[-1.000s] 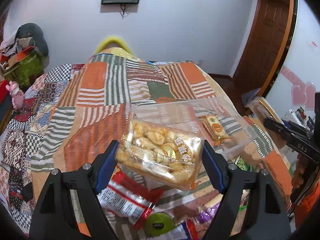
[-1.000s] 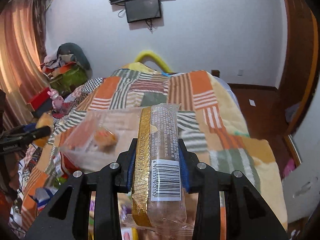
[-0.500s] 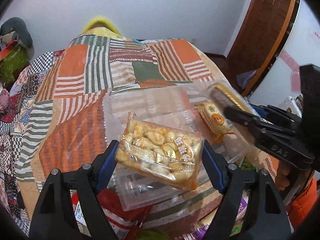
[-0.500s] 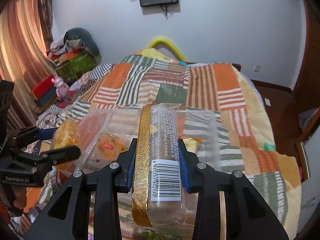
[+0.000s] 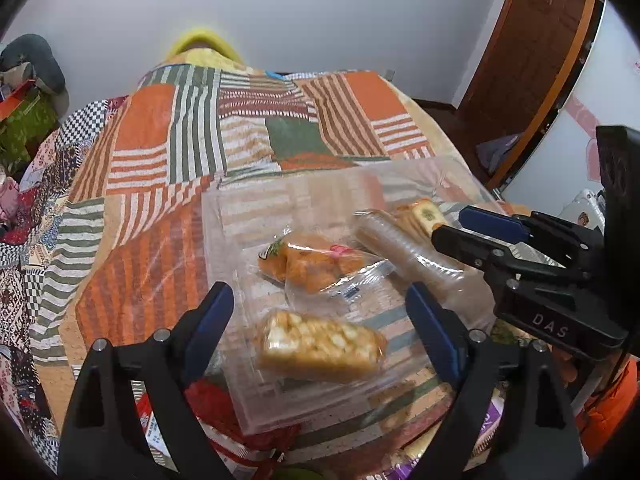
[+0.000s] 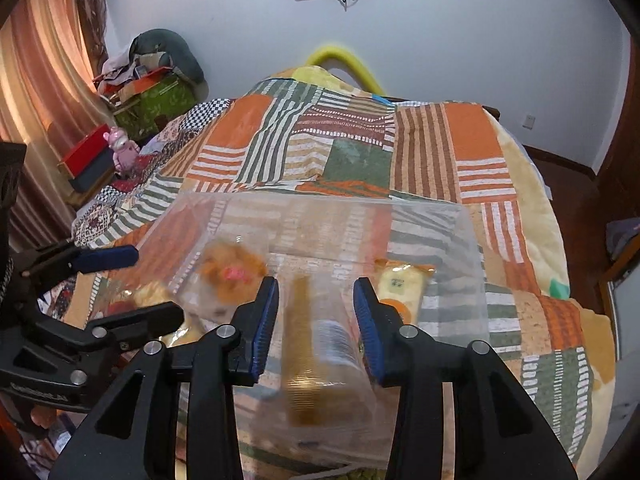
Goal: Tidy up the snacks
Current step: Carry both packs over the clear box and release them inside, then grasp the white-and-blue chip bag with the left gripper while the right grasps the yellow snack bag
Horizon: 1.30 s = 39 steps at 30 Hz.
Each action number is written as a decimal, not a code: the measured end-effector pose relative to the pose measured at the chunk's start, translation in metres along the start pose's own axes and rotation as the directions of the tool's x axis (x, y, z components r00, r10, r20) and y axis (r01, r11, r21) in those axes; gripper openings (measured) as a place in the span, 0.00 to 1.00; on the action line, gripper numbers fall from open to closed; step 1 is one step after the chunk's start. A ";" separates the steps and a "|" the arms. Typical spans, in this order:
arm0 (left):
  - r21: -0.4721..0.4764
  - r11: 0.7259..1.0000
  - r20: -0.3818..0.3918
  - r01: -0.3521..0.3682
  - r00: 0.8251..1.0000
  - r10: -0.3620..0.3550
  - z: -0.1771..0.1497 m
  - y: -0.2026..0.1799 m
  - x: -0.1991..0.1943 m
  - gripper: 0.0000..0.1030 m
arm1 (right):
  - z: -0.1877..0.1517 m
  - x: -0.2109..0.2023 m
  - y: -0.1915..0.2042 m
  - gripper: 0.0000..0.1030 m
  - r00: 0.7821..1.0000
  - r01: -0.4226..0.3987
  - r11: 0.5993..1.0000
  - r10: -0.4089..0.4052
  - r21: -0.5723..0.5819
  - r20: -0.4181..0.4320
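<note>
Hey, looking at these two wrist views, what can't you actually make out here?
- Long cracker sleeve, right wrist view: motion-blurred, label unreadable.
- Orange snack packet, right wrist view: blurred behind the clear bin's wall.
- Red wrapper, left wrist view: mostly hidden by the left gripper and the bin.
- Right gripper, left wrist view: its handle is cut off at the edge.

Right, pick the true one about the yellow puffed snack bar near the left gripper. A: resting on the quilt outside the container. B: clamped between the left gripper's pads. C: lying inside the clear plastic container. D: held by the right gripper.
C: the yellow puffed snack bar lies on the floor of the clear plastic container, between the open jaws of the left gripper, touching neither pad.
</note>
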State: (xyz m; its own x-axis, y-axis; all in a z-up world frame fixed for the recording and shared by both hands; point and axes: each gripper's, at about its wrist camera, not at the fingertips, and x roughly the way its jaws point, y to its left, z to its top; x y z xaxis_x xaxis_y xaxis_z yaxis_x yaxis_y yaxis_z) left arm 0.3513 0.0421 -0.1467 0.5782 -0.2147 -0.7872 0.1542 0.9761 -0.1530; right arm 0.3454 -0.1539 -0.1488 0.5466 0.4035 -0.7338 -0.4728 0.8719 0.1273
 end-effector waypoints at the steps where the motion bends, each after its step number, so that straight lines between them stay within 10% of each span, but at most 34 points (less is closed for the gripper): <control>1: 0.000 1.000 0.005 -0.002 1.000 0.002 0.001 0.001 -0.004 0.86 | -0.001 -0.005 0.001 0.37 1.000 0.004 1.000 -0.004 -0.004 0.009; 17: 0.032 0.998 0.064 -0.049 0.997 0.047 -0.059 -0.002 -0.086 0.93 | -0.037 -0.086 0.003 0.53 0.993 0.010 1.000 -0.006 -0.028 0.120; 39: -0.120 0.990 -0.079 -0.079 0.994 0.069 -0.190 0.011 -0.076 0.97 | -0.143 -0.080 0.010 0.54 0.997 -0.029 0.998 0.032 0.053 -0.073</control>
State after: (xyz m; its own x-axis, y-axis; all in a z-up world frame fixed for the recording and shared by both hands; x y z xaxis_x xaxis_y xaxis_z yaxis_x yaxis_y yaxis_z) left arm 0.1567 0.0749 -0.2025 0.5222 -0.1432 -0.8407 0.0110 0.9868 -0.1613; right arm 0.1979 -0.2170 -0.1843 0.4789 0.4102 -0.7761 -0.4507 0.8736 0.1836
